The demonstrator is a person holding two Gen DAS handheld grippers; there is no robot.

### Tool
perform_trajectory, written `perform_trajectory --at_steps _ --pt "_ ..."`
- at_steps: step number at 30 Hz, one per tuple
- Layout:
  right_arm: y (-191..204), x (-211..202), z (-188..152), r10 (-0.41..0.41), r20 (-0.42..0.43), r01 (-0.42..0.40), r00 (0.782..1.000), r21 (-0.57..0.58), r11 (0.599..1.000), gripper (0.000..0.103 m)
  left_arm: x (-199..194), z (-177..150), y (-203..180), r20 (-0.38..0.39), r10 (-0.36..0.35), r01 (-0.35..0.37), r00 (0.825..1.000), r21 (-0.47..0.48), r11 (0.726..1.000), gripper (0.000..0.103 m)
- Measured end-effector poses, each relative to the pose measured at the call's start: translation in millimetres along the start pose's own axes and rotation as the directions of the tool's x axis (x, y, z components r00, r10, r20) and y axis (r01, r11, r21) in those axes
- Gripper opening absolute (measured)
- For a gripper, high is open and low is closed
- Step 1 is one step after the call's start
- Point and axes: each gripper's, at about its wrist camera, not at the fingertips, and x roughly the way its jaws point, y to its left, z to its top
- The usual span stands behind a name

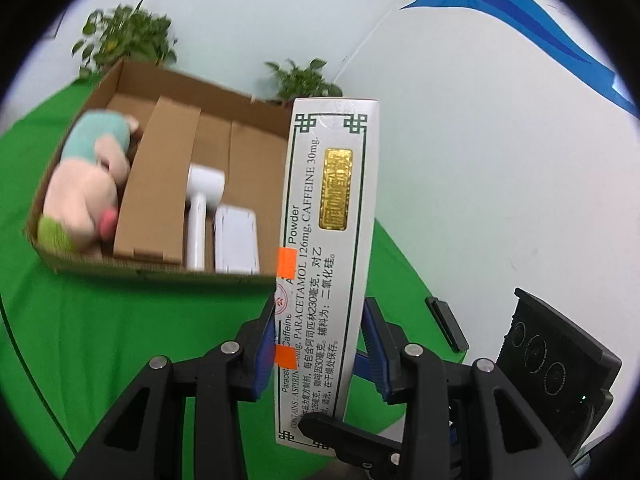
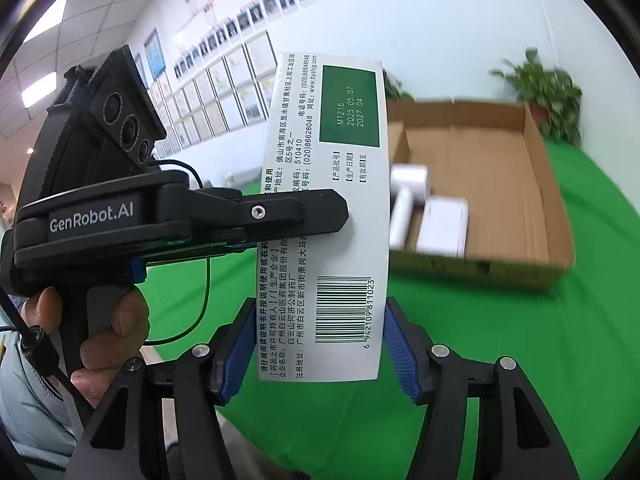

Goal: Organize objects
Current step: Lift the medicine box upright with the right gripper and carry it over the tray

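Note:
A white medicine box (image 1: 326,264) with green border and gold sticker stands upright between both grippers above the green table. My left gripper (image 1: 320,344) is shut on it, blue pads on both sides. My right gripper (image 2: 320,344) also closes on the same box (image 2: 324,216), barcode side showing. The left gripper's body (image 2: 180,216) reaches in from the left and its finger lies across the box. A cardboard box (image 1: 132,268) lies behind, holding a plush toy (image 1: 86,184), a white hair dryer (image 1: 200,208) and a white flat pack (image 1: 236,240).
The cardboard box (image 2: 556,216) has a divider (image 1: 160,184) and a bare right compartment. Potted plants (image 1: 124,36) stand behind it against the wall. The green cloth (image 1: 120,340) covers a round table. A person's hand (image 2: 108,320) holds the left gripper's handle.

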Motion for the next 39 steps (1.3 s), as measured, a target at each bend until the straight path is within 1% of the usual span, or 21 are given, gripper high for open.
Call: perform_trajectory --at_steps 1,2,3,4,6,8,10,12,13,14,15,21,25,29,33,35,39 --pt "1.8 -4.6 8.2 -0.006 0.024 0.006 1.000 -0.007 1.000 0.058 3.1 0.5 -18.8 0.015 -0.004 0.003 1.000 0.020 1.000 0.038" --pt "3.5 -7.9 13.8 -0.011 0.040 0.012 0.999 -0.011 1.000 0.058 -0.5 4.5 -26.8 0.028 -0.010 0.009 1.000 0.037 0.999 0.038" --pt "4.1 -11.4 20.1 -0.019 0.057 0.020 0.998 -0.017 1.000 0.058 -5.0 9.4 -29.9 0.041 -0.019 0.017 0.999 0.054 0.998 0.038" --pt "5.3 -15.5 26.3 -0.030 0.076 0.032 0.997 -0.023 0.999 0.058 -6.9 27.7 -29.8 0.051 -0.029 0.026 0.998 0.068 0.997 0.038" --pt "8.6 -20.6 38.7 -0.051 0.107 0.054 0.993 -0.032 0.998 0.058 -9.6 37.6 -37.6 0.064 -0.046 0.040 0.997 0.098 0.994 0.038" --pt "7.7 -26.2 48.4 -0.063 0.129 0.067 0.990 -0.024 0.997 0.058 -6.3 43.4 -39.6 0.074 -0.056 0.047 0.996 0.126 0.991 0.038" --pt "6.3 -29.7 55.3 -0.078 0.146 0.082 0.986 -0.019 0.996 0.058 2.3 64.0 -39.8 0.078 -0.064 0.053 0.995 0.147 0.988 0.038" --pt "4.2 -33.4 61.0 -0.098 0.160 0.102 0.982 -0.017 0.995 0.058 9.0 73.7 -39.3 0.075 -0.081 0.068 0.994 0.157 0.985 0.038" --pt "1.6 -33.6 66.0 -0.107 0.161 0.111 0.981 -0.015 0.994 0.058 12.0 79.5 -40.4 0.072 -0.086 0.074 0.994 0.156 0.985 0.038" --pt "-1.7 -33.9 71.6 -0.115 0.162 0.118 0.980 -0.011 0.993 0.058 6.6 76.2 -45.2 0.069 -0.091 0.079 0.993 0.155 0.985 0.038" --pt "-3.8 -33.8 74.7 -0.120 0.163 0.123 0.979 -0.010 0.992 0.058 11.5 80.1 -42.5 0.064 -0.096 0.085 0.993 0.156 0.984 0.038" --pt "-25.2 -32.9 102.0 -0.133 0.176 0.130 0.975 0.028 0.991 0.058 36.5 119.5 -47.7 0.040 -0.090 0.083 0.995 0.168 0.982 0.038" --pt "-41.9 -35.8 125.4 -0.133 0.186 0.126 0.974 0.050 0.991 0.058 43.4 140.4 -62.5 0.030 -0.083 0.077 0.996 0.179 0.981 0.038" --pt "-68.2 -29.6 154.8 -0.116 0.156 0.104 0.981 0.085 0.991 0.058 64.7 163.6 -64.0 0.015 -0.062 0.058 0.998 0.185 0.981 0.038" --pt "-93.0 -18.4 177.1 -0.118 0.131 0.106 0.984 0.096 0.990 0.058 77.8 176.5 -67.8 -0.009 -0.055 0.056 0.998 0.173 0.983 0.038" --pt "-107.0 -12.3 186.0 -0.113 0.119 0.099 0.986 0.115 0.988 0.058 83.5 178.2 -71.5 -0.020 -0.050 0.053 0.999 0.172 0.984 0.038" --pt "-133.5 4.5 193.2 -0.112 0.097 0.097 0.989 0.152 0.984 0.058 112.8 188.5 -63.9 -0.060 -0.029 0.038 0.998 0.155 0.987 0.038"
